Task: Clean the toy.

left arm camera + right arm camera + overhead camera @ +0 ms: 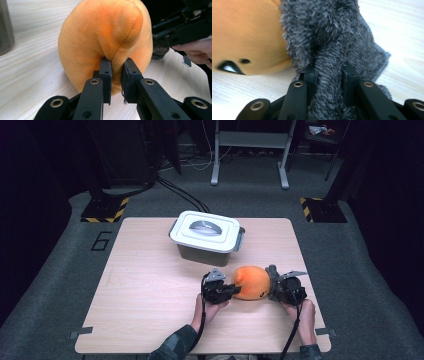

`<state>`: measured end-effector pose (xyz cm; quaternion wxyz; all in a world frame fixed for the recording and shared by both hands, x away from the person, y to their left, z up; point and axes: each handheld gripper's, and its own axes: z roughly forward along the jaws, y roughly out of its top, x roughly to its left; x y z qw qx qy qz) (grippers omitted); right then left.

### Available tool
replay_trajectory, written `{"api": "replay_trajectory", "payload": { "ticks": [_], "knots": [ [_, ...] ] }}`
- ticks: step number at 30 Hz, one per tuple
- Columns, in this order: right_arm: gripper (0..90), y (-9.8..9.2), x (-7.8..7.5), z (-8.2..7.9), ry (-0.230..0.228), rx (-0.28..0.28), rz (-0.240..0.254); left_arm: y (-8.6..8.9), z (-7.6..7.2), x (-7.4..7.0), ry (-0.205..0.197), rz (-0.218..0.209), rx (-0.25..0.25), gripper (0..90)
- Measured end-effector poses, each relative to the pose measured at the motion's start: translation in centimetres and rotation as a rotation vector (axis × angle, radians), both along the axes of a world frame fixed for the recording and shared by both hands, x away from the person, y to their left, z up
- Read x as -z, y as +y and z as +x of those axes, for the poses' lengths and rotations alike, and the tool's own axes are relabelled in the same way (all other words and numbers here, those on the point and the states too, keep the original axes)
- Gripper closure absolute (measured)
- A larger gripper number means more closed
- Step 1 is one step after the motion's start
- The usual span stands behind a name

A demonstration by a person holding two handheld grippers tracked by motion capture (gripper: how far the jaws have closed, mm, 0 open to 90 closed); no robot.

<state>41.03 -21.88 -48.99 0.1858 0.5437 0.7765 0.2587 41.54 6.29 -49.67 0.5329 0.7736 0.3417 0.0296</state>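
Here, the orange plush toy [251,282] lies on the worktop [150,290]. The left gripper [116,75] pinches its orange fabric fold; the right gripper [329,77] pinches its grey fuzzy part [332,37].

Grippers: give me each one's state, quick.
Left gripper: closed, pinching a fold of the orange plush toy.
Right gripper: closed on the toy's grey fuzzy part.
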Motion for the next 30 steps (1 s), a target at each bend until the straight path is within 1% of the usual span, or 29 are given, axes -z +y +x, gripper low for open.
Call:
{"api": "replay_trajectory", "payload": {
  "ticks": [2, 3, 5, 6, 8, 9, 10, 12, 13, 15, 16, 17, 18, 19, 20, 21, 23, 24, 25, 26, 27, 28, 29, 30],
  "knots": [
    [71.0, -0.2, -0.5, -0.3, -0.011, 0.012, -0.005, 0.0, 0.0, 0.0, -0.001, 0.0, 0.001, 79.9],
    [71.0, -0.4, -1.0, -0.5, -0.025, 0.013, -0.011, 0.0, 0.0, 0.0, -0.001, -0.001, -0.001, 79.9],
    [71.0, -0.5, -2.3, -1.1, -0.059, 0.021, -0.01, 0.0, 0.0, -0.1, -0.003, 0.005, 0.002, 79.9],
    [71.0, -0.4, -3.2, -1.5, -0.08, 0.019, -0.012, 0.0, 0.0, -0.1, -0.003, 0.006, 0.001, 79.9],
    [71.0, -0.1, -4.6, -2.0, -0.115, 0.009, -0.011, 0.0, 0.0, -0.1, -0.001, 0.002, 0.001, 79.8],
    [71.0, 0.4, -5.6, -2.3, -0.138, -0.008, -0.016, 0.0, 0.0, -0.1, -0.001, 0.001, 0.001, 79.8],
    [71.0, 0.7, -6.1, -2.5, -0.152, -0.02, -0.015, 0.0, 0.0, -0.1, -0.001, 0.0, 0.002, 79.8],
    [71.0, 1.8, -7.3, -2.9, -0.178, -0.075, -0.009, 0.0, 0.0, -0.1, -0.004, -0.001, 0.003, 79.8],
    [70.9, 2.4, -7.6, -2.9, -0.188, -0.094, -0.007, 0.0, 0.0, -0.1, -0.003, -0.004, 0.004, 79.8],
    [70.9, 3.4, -7.8, -2.8, -0.19, -0.114, -0.004, -0.1, 0.0, -0.1, -0.008, -0.001, 0.007, 79.7],
    [70.9, 3.9, -7.8, -2.6, -0.176, -0.133, -0.013, 0.0, 0.0, -0.1, -0.007, -0.002, 0.007, 79.6],
    [71.0, 4.3, -7.5, -2.3, -0.164, -0.14, -0.024, 0.0, 0.0, -0.1, -0.007, -0.001, 0.008, 79.5],
    [71.1, 4.6, -7.1, -2.0, -0.155, -0.141, -0.04, 0.0, 0.0, -0.1, -0.006, -0.006, 0.008, 79.3],
    [71.1, 4.9, -6.8, -1.9, -0.144, -0.13, -0.049, 0.0, 0.0, -0.1, -0.005, -0.004, 0.007, 78.8],
    [71.2, 4.9, -6.4, -1.6, -0.152, -0.134, -0.047, 0.1, 0.1, 0.0, -0.007, -0.005, 0.008, 78.3],
    [71.3, 4.8, -6.2, -1.5, -0.148, -0.125, -0.032, 0.1, 0.1, 0.0, -0.005, -0.013, 0.009, 77.5],
    [71.3, 4.5, -6.0, -1.3, -0.15, -0.121, -0.021, 0.1, 0.1, -0.1, -0.014, -0.011, 0.011, 72.1],
    [71.3, 4.4, -6.0, -1.3, -0.15, -0.125, -0.019, 0.1, 0.1, -0.1, -0.019, -0.019, 0.018, 68.0],
    [71.3, 4.4, -6.0, -1.3, -0.148, -0.12, -0.027, 0.1, 0.0, 0.0, -0.027, -0.012, 0.025, 61.9],
    [71.3, 4.3, -6.0, -1.3, -0.15, -0.119, -0.027, 0.2, 0.0, 0.0, -0.041, 0.004, 0.021, 58.4],
    [71.3, 4.2, -5.9, -1.2, -0.147, -0.118, -0.017, 0.3, 0.1, 0.2, -0.037, -0.001, 0.023, 54.9],
    [71.3, 4.2, -5.9, -1.2, -0.147, -0.118, -0.017, 0.4, 0.1, 0.3, -0.027, -0.002, 0.021, 52.2],
    [71.3, 4.2, -5.9, -1.2, -0.148, -0.115, -0.017, 0.3, 0.2, 0.5, -0.028, 0.016, 0.012, 49.2],
    [71.4, 4.2, -5.8, -1.2, -0.152, -0.117, -0.016, 0.2, 0.2, 0.6, -0.033, 0.035, 0.015, 46.6]
  ]
}}
